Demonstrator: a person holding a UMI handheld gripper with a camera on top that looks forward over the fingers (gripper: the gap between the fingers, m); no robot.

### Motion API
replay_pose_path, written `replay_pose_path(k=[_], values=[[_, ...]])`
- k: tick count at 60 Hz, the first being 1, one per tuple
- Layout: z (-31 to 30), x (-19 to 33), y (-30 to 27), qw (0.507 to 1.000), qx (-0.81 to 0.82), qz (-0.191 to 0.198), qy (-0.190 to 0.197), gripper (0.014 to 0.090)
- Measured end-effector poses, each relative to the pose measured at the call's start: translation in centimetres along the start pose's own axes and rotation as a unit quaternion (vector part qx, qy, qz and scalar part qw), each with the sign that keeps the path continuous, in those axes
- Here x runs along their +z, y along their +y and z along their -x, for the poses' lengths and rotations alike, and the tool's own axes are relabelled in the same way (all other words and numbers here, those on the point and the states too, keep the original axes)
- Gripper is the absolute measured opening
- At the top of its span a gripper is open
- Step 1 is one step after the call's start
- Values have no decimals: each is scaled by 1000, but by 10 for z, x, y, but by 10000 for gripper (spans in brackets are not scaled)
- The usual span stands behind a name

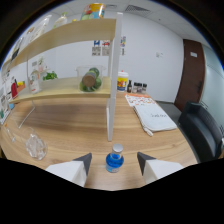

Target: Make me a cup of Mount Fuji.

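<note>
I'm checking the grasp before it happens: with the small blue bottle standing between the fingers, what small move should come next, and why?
Probably ease the gripper forward a little, then close. The small blue bottle with a white cap stands upright on the wooden table between the open fingers, with a gap at either side, near their tips. Going deeper should let both fingers press on its body.

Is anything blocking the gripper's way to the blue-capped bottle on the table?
Nothing visible does. The blue-capped bottle stands upright on the wooden table, between the open gripper fingers with a gap at each side. The shelf post rises beyond the bottle, and the clear glass sits off to one side.
</note>
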Motion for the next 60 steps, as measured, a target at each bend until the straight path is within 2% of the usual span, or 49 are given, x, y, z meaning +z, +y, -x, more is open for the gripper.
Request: replay_pose_path(k=[6,21,29,36,41,49,60], values=[[19,-32,-28,999,19,-32,8,854],[132,-74,-65,997,21,-67,-31,859],[189,-67,-72,997,22,-63,-46,860],[216,-61,-79,998,22,-38,-34,861],[234,-71,-105,999,23,-37,-31,862],[255,-101,-146,1000,-9,-13,-23,864],[294,-154,-240,995,9,-76,-60,869]])
